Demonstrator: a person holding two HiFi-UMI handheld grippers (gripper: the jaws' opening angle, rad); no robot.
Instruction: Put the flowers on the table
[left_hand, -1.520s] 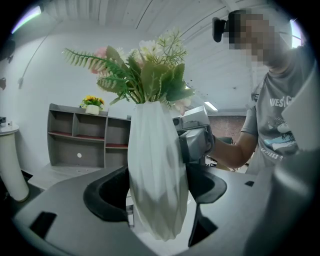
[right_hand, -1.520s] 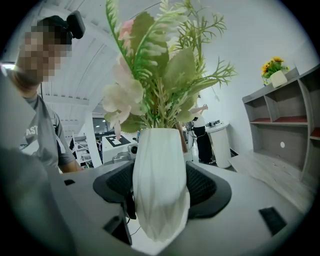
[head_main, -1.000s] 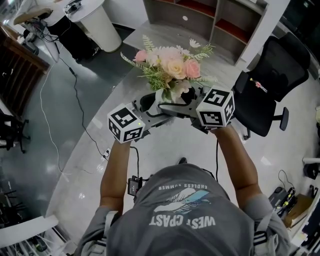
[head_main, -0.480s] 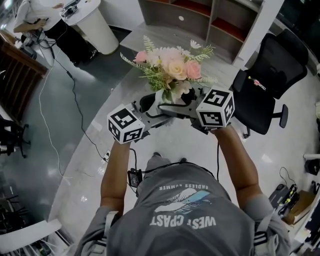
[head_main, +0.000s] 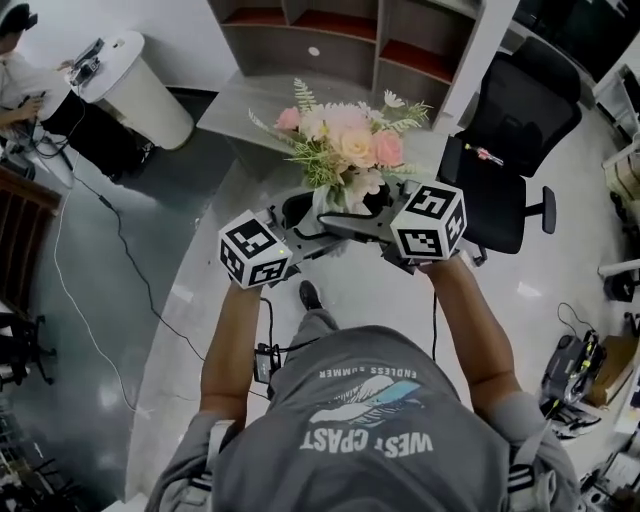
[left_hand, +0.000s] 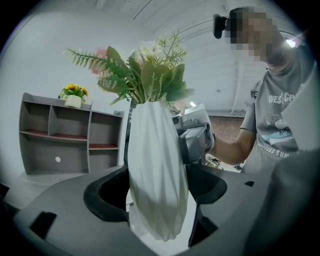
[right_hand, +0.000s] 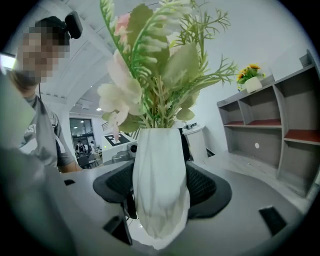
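I have both grippers clamped on the white vase (left_hand: 157, 165). The left gripper (left_hand: 156, 192) pinches its lower body from one side and the right gripper (right_hand: 162, 187) grips it from the opposite side. The vase stands upright in the air in front of my chest, with the flowers (head_main: 345, 140) on top. The shelf (head_main: 330, 40) is beyond, and a black chair (head_main: 510, 150) is to my right.

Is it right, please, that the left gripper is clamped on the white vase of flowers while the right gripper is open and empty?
Not quite: the right gripper is also clamped on the white vase, as the right gripper view shows. The left gripper does hold the vase of flowers.
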